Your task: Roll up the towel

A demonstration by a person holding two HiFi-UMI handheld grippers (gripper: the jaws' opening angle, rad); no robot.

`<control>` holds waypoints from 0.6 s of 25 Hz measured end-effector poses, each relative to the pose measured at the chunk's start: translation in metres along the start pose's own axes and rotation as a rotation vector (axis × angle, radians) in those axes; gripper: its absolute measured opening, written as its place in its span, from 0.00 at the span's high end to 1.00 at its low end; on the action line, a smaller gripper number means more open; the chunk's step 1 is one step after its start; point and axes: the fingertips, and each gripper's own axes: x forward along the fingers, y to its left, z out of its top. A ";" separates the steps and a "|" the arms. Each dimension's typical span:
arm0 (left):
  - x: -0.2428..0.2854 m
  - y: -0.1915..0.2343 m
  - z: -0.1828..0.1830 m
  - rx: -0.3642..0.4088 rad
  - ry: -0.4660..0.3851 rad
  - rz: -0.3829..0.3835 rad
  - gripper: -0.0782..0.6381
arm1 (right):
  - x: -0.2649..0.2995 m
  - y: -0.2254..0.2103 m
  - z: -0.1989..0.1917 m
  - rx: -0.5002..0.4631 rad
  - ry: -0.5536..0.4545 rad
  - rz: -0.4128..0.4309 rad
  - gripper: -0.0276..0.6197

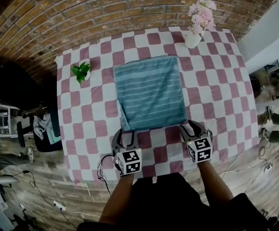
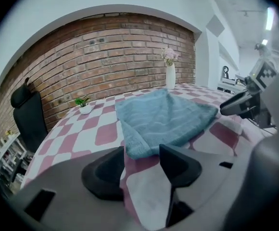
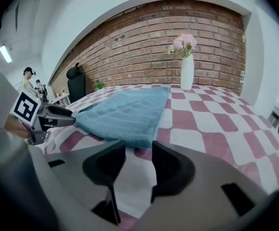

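I held the left gripper (image 2: 142,153) low over the near left corner of the towel (image 1: 151,93). Its 2 fingers (image 2: 178,165) stood partly apart, and the thick blue corner lay right at the mouth of the gap with neither pad pressing on it. My right gripper (image 3: 138,153) sat the same way at the near right corner. Its fingers (image 3: 171,170) had a narrower gap between them, nothing was pinched, and the towel's folded edge lay just past their tips.

The towel was spread flat and unrolled in the middle of the worktop (image 1: 216,90), on a cloth of pink and white checks, with its near edge running between my 2 grippers. A white vase of pink flowers (image 1: 195,37) stood at the far right corner, well apart from the towel. A small green plant in a white pot (image 1: 82,72) stood off to the far left. A brick wall (image 1: 82,13) ran behind the worktop, and a black chair (image 2: 26,114) stood at its left side.
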 end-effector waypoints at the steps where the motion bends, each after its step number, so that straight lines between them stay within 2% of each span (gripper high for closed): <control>1: 0.001 -0.002 -0.002 0.005 0.003 0.001 0.57 | -0.001 -0.002 0.000 0.017 -0.008 -0.008 0.70; 5: 0.004 -0.003 -0.005 0.012 0.011 0.010 0.60 | -0.001 -0.013 0.004 0.036 -0.033 -0.031 0.70; 11: 0.011 -0.001 -0.007 0.010 0.021 0.017 0.62 | 0.013 -0.016 -0.005 0.032 0.023 0.020 0.71; 12: 0.012 -0.001 -0.008 0.012 0.023 0.013 0.63 | 0.014 -0.016 -0.005 0.028 0.021 0.021 0.73; 15: 0.013 -0.003 -0.010 0.023 0.027 0.010 0.70 | 0.015 -0.016 -0.001 0.000 0.012 0.019 0.87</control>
